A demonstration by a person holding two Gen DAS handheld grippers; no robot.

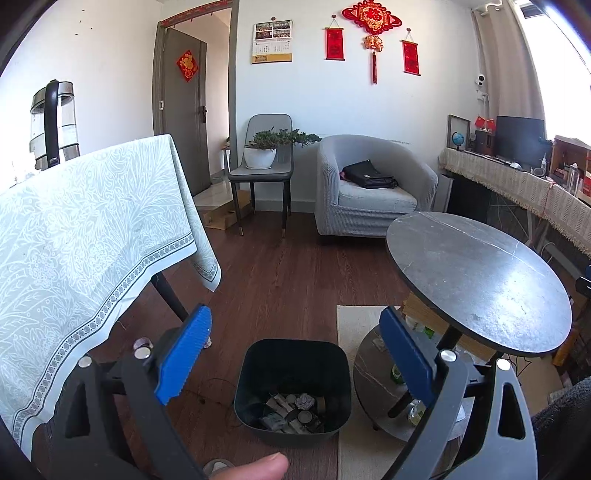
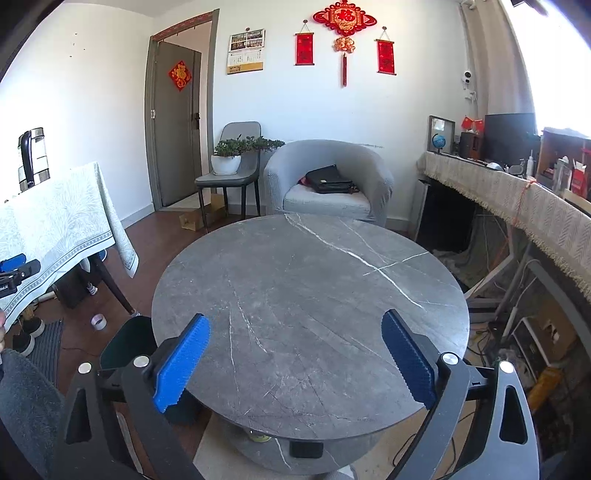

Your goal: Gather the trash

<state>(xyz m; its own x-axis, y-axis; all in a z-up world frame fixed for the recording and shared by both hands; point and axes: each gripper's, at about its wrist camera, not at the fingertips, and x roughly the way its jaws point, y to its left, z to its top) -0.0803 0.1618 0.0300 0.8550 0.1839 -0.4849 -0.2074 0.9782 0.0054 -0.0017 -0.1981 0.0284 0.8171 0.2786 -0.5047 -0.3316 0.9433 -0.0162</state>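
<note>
Round grey marble desk [image 2: 310, 314] with white veins, bare on top, filling the right wrist view; lower shelf [image 1: 373, 369] beneath it, bottles half hidden there. Dark wood floor [image 1: 280, 266], pale rug [image 1: 354, 325] under the desk. Black bin [image 1: 291, 391] on the floor just left of the desk's left edge, crumpled paper and wrappers [image 1: 295, 410] in its bottom. Left gripper [image 1: 295, 354] over the bin, jaws wide, nothing between them; a fingertip [image 1: 258, 469] at the bottom edge. Right gripper [image 2: 295, 358] above the desk's near edge, jaws wide, empty. Patterned tablecloth [image 1: 81, 236] at left, kettle [image 1: 53, 122] on it. Grey armchair [image 1: 369, 184] with a black bag [image 1: 369, 175], chair [image 1: 264, 155] bearing a potted plant [image 1: 266, 147], grey door [image 1: 184, 118], tape roll [image 2: 98, 322] on the floor. Red knot hanging [image 1: 371, 18], two red scrolls and a calendar [image 1: 272, 41] on the white wall; writing too small to read.
</note>
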